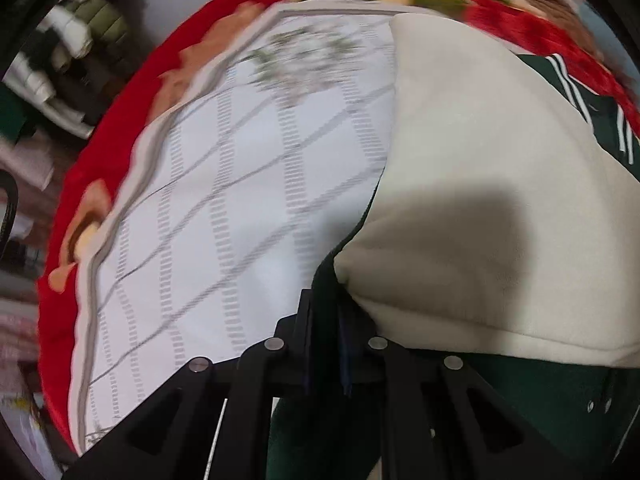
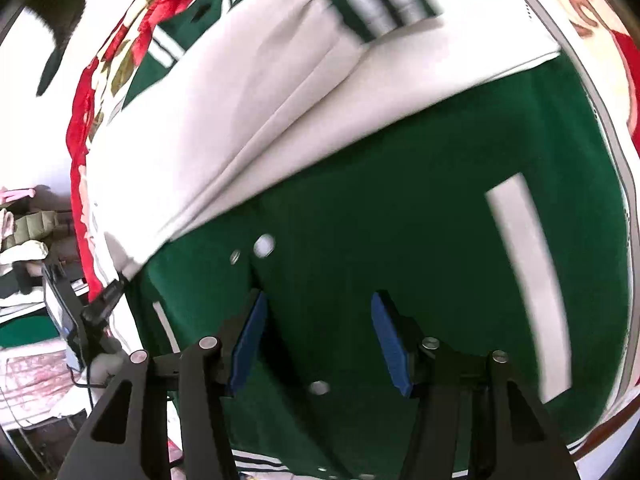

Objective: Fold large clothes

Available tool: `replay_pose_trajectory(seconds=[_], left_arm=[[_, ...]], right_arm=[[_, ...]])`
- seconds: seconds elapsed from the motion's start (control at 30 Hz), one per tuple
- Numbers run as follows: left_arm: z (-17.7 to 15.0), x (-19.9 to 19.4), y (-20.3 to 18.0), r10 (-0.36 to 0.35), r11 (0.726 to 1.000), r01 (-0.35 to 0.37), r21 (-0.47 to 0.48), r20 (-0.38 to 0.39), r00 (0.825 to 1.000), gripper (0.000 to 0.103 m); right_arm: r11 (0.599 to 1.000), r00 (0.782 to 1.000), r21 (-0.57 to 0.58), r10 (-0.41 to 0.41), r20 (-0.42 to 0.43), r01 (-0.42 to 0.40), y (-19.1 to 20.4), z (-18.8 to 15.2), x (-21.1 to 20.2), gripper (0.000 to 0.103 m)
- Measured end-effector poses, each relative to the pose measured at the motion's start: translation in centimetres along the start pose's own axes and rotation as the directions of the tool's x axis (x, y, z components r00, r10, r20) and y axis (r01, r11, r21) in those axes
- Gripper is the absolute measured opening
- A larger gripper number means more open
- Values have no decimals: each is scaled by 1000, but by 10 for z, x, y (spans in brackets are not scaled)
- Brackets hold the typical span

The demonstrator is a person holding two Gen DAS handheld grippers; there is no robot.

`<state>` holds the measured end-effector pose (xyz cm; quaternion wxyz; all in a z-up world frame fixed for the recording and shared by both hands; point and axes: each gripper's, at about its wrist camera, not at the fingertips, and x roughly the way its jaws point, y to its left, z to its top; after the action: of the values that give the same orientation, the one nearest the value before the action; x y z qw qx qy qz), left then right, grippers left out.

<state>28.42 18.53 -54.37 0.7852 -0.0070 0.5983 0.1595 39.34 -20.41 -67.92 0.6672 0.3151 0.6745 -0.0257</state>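
Across the bed, a white sheet (image 1: 248,184) printed with a grey lattice of thin lines and dashed bands lay over a plush red blanket (image 1: 120,120) patterned with flowers, the blanket showing as a border along the bed's edges. Spread on that sheet was the jacket (image 2: 400,208), a varsity-style piece with a deep green, felt-like body, cream sleeves, striped ribbed cuffs and small round metal snaps. One cream sleeve (image 2: 248,92), soft and slightly creased, lay folded diagonally across the green front, its green-and-white striped cuff (image 2: 376,4) toward the far edge of the bed. A pale rectangular pocket trim (image 2: 528,280) ran down the green panel. Over the green fabric the right gripper (image 2: 316,340) hung with its blue-padded jaws partly apart and nothing between them. At the near edge of the garment, the left gripper (image 1: 326,344) had its jaws drawn nearly together, pinching a fold of the green cloth, with the fleecy cream material (image 1: 480,184) bulging in a rounded hump just beside it. Beyond the bed's edge, piled clothes (image 1: 76,52) appeared blurred.
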Motion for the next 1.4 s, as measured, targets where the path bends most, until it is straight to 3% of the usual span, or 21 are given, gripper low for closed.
replay_pose_trajectory(seconds=[0.1,0.2,0.23,0.27,0.3,0.37,0.4,0.5,0.6,0.63,0.7,0.73,0.77,0.9,0.93,1.0,1.03,1.1,1.17,1.3,1.4], left_arm=[[-4,3,29,25,999,-26,-29,-36,999,12],[0,-8,37,-27,1000,27,-3,-49,998,15],[2,-15,37,-15,1000,16,19,-34,999,16],[-1,-25,37,-8,999,9,32,-11,1000,23],[-3,-36,38,-12,999,11,42,15,1000,31],[-4,-56,38,-16,999,14,36,51,999,96],[-3,-61,38,-20,999,18,28,63,998,101],[9,-70,34,-36,999,37,-9,82,996,101],[21,-63,15,-42,998,45,-36,78,996,101],[26,-59,8,-39,998,41,-40,70,997,101],[39,-49,-7,-37,998,41,-45,76,996,101],[44,-47,-15,-33,999,36,-40,79,996,101],[49,-44,-24,-27,999,30,-31,84,996,101],[61,-27,-49,5,1000,-6,10,85,996,101],[62,-16,-55,16,999,-18,29,66,998,101],[63,4,-66,7,998,-8,54,21,1000,103],[63,11,-71,8,997,-8,73,6,1000,103],[64,7,-75,17,995,-18,96,10,1000,103],[63,-10,-76,17,994,-20,104,32,999,103],[36,-57,-87,33,992,-43,117,85,996,103],[6,-87,-105,85,983,-104,148,129,988,103]], right_arm=[[1000,1000,-3,5,-3,-5,5,2,-3,57],[1000,1000,-11,-4,0,4,11,7,-3,57],[1000,1000,-7,-4,7,4,13,10,-2,60],[1000,1000,3,12,17,-12,13,16,-2,68],[999,999,17,36,34,-37,12,22,-3,71],[997,994,45,61,89,-66,7,36,-11,72],[995,989,57,68,129,-76,6,46,-16,72],[995,971,79,45,236,-65,6,75,-26,73],[994,963,103,-49,266,23,5,109,-16,76],[995,967,101,-41,251,16,4,119,-9,76],[995,975,99,-41,220,20,4,132,7,57],[995,972,88,-73,221,55,6,134,10,20],[994,969,76,-92,230,76,8,135,7,18],[978,919,104,-206,335,181,1,130,-22,18],[974,921,108,-222,321,198,-5,132,-21,18],[979,960,95,-196,201,180,-21,144,-3,20],[982,966,89,-180,184,166,-24,146,-2,22],[987,971,37,-162,177,158,-22,147,-12,36],[986,969,-24,-160,186,167,-20,137,-31,53],[990,987,-78,-105,125,115,-36,94,-65,60],[985,987,-82,-146,65,151,-67,55,-82,60]])
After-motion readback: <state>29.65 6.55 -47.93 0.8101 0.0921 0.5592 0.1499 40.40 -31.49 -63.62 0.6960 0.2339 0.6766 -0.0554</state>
